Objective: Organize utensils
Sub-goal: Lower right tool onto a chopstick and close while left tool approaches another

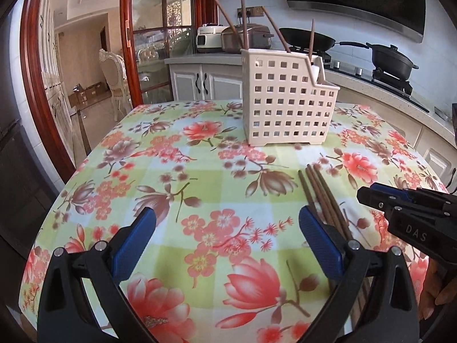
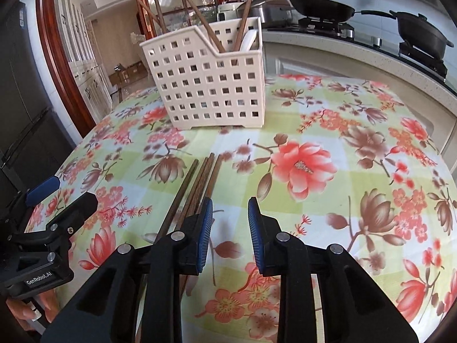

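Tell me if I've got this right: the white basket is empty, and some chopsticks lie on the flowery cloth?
Not quite. The basket isn't empty: the right wrist view shows several chopsticks standing in it. The rest holds: loose chopsticks lie on the cloth.

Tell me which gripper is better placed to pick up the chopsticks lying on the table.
Probably the right gripper: partly closed, empty, its left finger beside the loose chopsticks. The left gripper gapes over bare cloth.

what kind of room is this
A home kitchen, most likely: a gas stove with a wok and a lidded pot runs along the counter, a rice cooker stands beside it, and a table holds a chopstick caddy.
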A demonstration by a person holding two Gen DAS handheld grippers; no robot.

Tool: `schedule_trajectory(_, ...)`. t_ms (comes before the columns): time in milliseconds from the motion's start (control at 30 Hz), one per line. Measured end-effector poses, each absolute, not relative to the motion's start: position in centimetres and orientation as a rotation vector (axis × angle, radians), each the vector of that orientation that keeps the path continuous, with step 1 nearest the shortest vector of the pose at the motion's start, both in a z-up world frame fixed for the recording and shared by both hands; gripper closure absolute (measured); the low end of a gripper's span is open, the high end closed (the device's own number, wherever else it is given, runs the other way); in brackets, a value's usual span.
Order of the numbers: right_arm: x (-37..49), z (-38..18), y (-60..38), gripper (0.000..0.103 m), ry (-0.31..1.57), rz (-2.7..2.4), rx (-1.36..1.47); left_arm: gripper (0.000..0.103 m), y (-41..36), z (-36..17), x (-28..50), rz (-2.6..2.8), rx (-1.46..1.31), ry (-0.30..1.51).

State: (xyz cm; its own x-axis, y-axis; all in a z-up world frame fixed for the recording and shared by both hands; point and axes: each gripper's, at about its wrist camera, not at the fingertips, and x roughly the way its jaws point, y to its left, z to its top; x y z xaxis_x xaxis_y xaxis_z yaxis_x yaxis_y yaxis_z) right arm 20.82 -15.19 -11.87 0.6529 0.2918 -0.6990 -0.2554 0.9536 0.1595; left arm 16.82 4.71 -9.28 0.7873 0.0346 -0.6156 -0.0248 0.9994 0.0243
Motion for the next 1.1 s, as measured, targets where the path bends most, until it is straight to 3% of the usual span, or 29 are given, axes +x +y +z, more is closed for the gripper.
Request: schedule_trajectory(1100, 23.8, -13.1, -10.3, 0.088, 0.920, 0.209, -0.127, 0.006, 6.7, -10.4, 17.4, 0.036, -0.070, 0.719)
